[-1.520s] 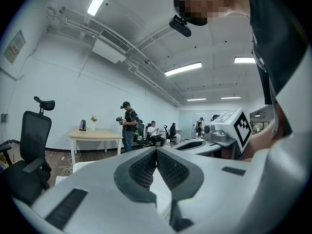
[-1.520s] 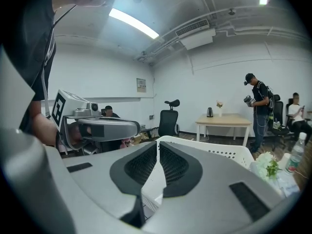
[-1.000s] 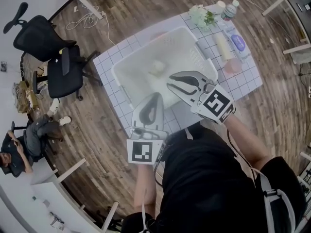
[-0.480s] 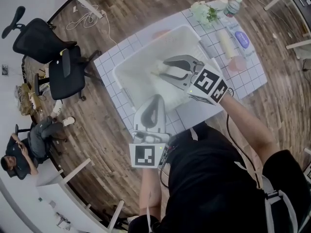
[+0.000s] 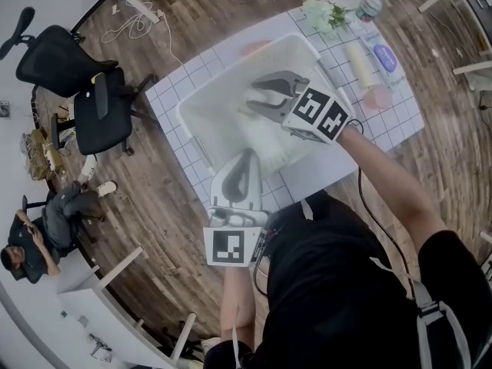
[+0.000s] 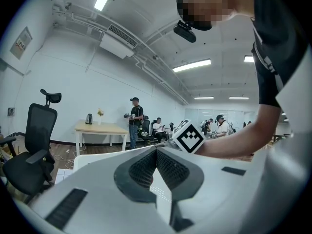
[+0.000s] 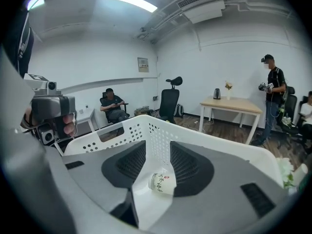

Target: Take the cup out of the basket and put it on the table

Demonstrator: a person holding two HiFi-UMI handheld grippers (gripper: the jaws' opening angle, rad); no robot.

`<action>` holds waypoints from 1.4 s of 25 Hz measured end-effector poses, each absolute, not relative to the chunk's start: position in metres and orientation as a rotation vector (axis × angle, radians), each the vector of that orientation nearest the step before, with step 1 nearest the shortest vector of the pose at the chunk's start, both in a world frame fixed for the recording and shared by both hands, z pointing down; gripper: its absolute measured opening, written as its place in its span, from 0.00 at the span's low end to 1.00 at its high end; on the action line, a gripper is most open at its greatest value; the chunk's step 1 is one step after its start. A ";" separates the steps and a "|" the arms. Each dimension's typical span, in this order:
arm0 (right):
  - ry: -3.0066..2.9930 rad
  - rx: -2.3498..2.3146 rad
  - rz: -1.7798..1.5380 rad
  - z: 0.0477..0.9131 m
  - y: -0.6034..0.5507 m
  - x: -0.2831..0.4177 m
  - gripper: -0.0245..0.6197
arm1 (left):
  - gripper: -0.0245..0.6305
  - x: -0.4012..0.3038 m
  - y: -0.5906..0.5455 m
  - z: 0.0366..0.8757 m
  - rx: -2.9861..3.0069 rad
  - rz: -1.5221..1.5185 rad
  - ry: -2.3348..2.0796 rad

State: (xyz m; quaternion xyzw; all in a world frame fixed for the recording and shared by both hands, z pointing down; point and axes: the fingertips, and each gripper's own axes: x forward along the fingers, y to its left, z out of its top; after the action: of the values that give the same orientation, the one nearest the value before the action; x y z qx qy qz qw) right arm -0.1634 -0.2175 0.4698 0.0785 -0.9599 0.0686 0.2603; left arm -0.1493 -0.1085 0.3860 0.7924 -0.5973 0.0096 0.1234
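A white paper cup (image 7: 162, 183) with red print lies on its side on the floor of the white perforated basket (image 7: 146, 130). My right gripper (image 7: 157, 147) reaches down into the basket (image 5: 192, 110) and points at the cup. Its jaws have just been opening and stand open, and the cup lies a little beyond the tips, untouched. In the head view the right gripper (image 5: 252, 101) covers the cup. My left gripper (image 5: 247, 154) hovers shut at the basket's near rim, above the white gridded table (image 5: 307, 179). In its own view the left gripper (image 6: 156, 150) holds nothing.
At the table's far right stand a flower bunch (image 5: 321, 14), a water bottle (image 5: 369, 6), a cream tube (image 5: 357, 64) and a pink dish (image 5: 377, 98). Two black office chairs (image 5: 92, 91) stand left of the table. A seated person (image 5: 38, 229) is beyond.
The right gripper moved from the basket's near side to over its middle and dipped in, its jaws spreading wider. The left gripper stayed put.
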 end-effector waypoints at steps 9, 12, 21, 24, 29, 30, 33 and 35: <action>-2.516 0.204 0.176 0.511 -0.233 -0.168 0.29 | 0.05 -0.151 -0.107 0.390 2.309 0.028 -1.733; -2.487 0.189 0.175 0.523 -0.235 -0.170 0.30 | 0.05 -0.151 -0.106 0.392 2.307 0.036 -1.726; -2.392 0.153 0.242 0.566 -0.239 -0.170 0.31 | 0.05 -0.150 -0.107 0.397 2.306 0.047 -1.714; -2.359 0.141 0.268 0.580 -0.240 -0.170 0.31 | 0.05 -0.152 -0.107 0.397 2.304 0.046 -1.714; -2.305 0.110 0.317 0.598 -0.237 -0.169 0.32 | 0.05 -0.154 -0.107 0.397 2.299 0.050 -1.714; -2.299 0.104 0.318 0.601 -0.237 -0.169 0.32 | 0.05 -0.154 -0.107 0.397 2.297 0.050 -1.715; -2.276 0.101 0.316 0.611 -0.238 -0.169 0.34 | 0.05 -0.155 -0.107 0.398 2.292 0.050 -1.715; -2.259 0.104 0.322 0.617 -0.239 -0.167 0.35 | 0.05 -0.155 -0.107 0.399 2.291 0.049 -1.716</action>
State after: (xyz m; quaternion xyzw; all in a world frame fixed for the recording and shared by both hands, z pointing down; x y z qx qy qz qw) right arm -0.1666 -0.2385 0.6168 0.0415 -0.8995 0.1282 0.4156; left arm -0.1546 -0.1068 0.3989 0.7925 -0.5936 0.0168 0.1391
